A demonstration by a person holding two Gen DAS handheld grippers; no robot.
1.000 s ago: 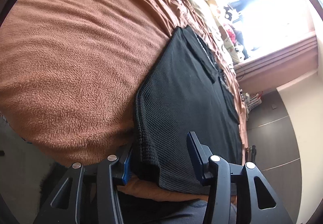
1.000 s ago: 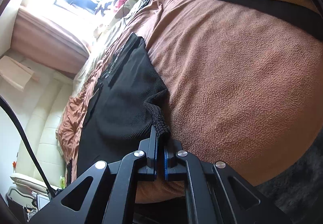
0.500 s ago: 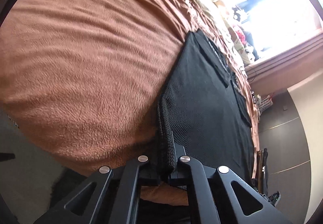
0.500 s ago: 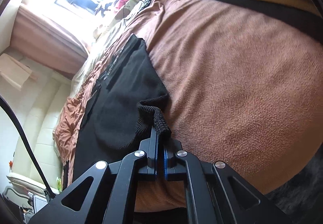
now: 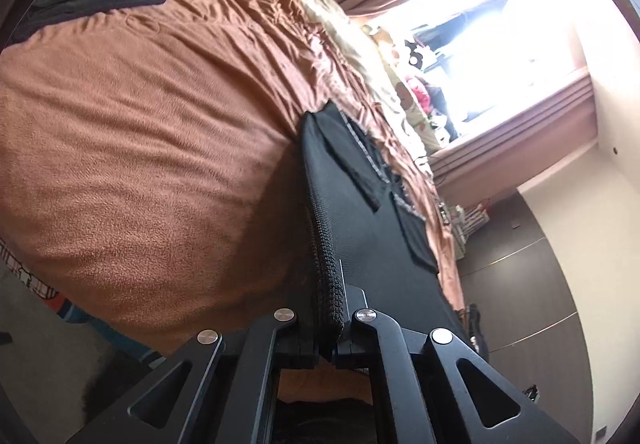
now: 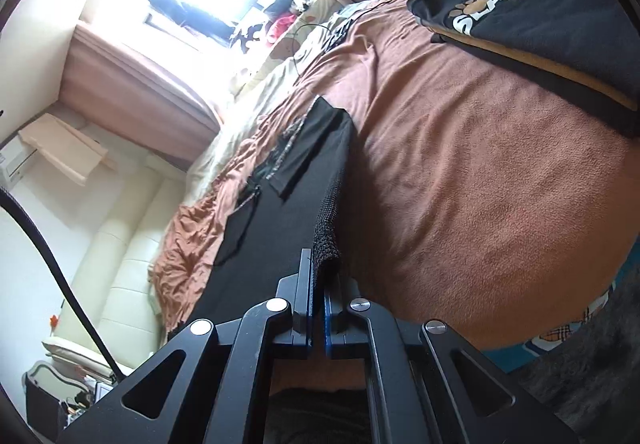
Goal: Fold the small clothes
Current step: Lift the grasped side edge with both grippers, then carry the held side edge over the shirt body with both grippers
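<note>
Left gripper [image 5: 329, 324] jaws clamp black garment [image 5: 372, 236] hem | right gripper [image 6: 320, 284] jaws clamp opposite hem corner | garment spans toward 12 o'clock over brown blanket [image 5: 140, 132]

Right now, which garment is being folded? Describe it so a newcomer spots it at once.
Start at the brown fleece blanket covering the bed. Near its front edge lies a black garment, its ribbed knit hem pinched at both corners by the left gripper and the right gripper. Unlike the folded black top with white lettering stacked at the side, it is plain and spread out.
</note>
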